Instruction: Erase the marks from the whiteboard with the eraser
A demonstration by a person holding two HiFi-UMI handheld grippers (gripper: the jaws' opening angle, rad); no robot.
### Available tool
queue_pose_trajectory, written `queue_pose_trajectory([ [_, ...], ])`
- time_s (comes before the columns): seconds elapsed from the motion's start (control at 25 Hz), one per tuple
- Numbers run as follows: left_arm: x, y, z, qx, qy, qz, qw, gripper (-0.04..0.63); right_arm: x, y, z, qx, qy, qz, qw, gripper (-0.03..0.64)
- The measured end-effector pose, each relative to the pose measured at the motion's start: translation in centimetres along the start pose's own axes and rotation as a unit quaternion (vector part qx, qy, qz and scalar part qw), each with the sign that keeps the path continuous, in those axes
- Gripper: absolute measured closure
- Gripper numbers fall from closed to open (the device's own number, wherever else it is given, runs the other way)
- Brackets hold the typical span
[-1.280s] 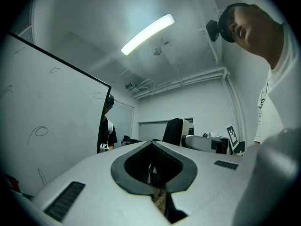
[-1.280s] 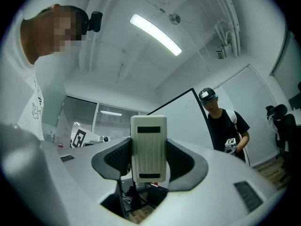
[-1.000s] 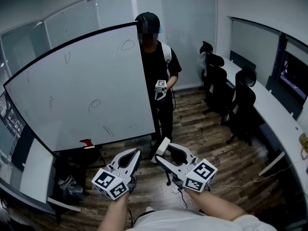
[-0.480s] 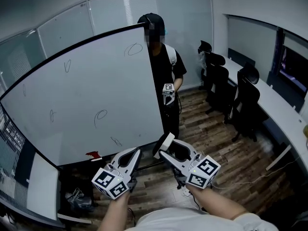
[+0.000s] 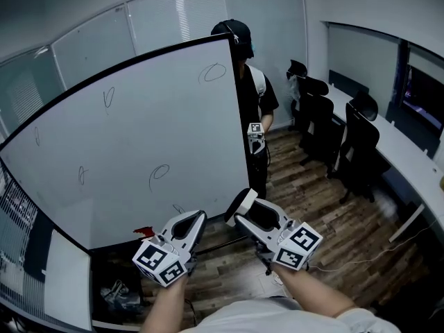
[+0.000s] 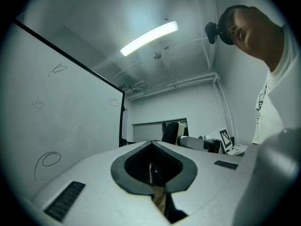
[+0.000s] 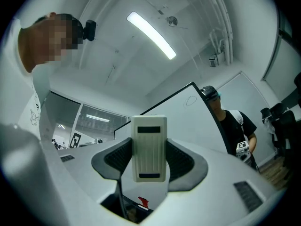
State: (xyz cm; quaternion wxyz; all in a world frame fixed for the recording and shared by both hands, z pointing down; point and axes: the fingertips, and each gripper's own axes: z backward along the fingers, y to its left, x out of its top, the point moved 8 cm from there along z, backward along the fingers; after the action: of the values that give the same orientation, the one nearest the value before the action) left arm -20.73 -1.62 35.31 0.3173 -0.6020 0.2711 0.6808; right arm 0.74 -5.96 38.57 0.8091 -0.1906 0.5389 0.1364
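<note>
A large whiteboard (image 5: 132,151) stands ahead on the left, with several thin pen loops on it, one near the top right corner (image 5: 212,73) and one lower down (image 5: 159,174). My right gripper (image 5: 243,210) is shut on a white eraser (image 5: 241,205), held low in front of me and short of the board. The eraser (image 7: 149,147) sits upright between the jaws in the right gripper view. Beside it my left gripper (image 5: 198,217) is shut with nothing in it; its pads (image 6: 151,161) meet at the tip.
A person in black (image 5: 253,109) stands behind the board's right edge, holding a marker-cube device (image 5: 255,136). Black office chairs (image 5: 350,144) line a white desk (image 5: 409,158) on the right. A red object (image 5: 143,232) lies under the board. Wooden floor lies ahead.
The view has shifted so the whiteboard and person sit further right and nearer. Both grippers stay low in front, with the eraser still held.
</note>
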Motion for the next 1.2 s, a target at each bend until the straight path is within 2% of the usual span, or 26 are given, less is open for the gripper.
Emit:
queue_pose_trajectory([
  [0.16,-0.5,0.8,0.5,-0.006,0.003,0.011,0.9999,0.588,-0.8,-0.2,-0.6,-0.010,0.008,-0.009,1.000,0.382],
  [0.52,-1.2,2.5,-0.3,-0.001,0.011,0.007,0.9999,0.588,-1.8,-1.6,-2.2,-0.012,0.016,-0.016,1.000,0.382],
  [0.88,-0.9,4.9,-3.5,0.007,0.016,-0.004,0.9998,0.588,-1.4,-6.2,-4.9,-0.006,0.006,-0.021,1.000,0.382],
  [1.2,-0.8,8.0,-10.2,0.013,0.007,-0.021,0.9997,0.588,0.3,-13.4,-7.1,0.006,0.002,-0.007,1.000,0.382],
])
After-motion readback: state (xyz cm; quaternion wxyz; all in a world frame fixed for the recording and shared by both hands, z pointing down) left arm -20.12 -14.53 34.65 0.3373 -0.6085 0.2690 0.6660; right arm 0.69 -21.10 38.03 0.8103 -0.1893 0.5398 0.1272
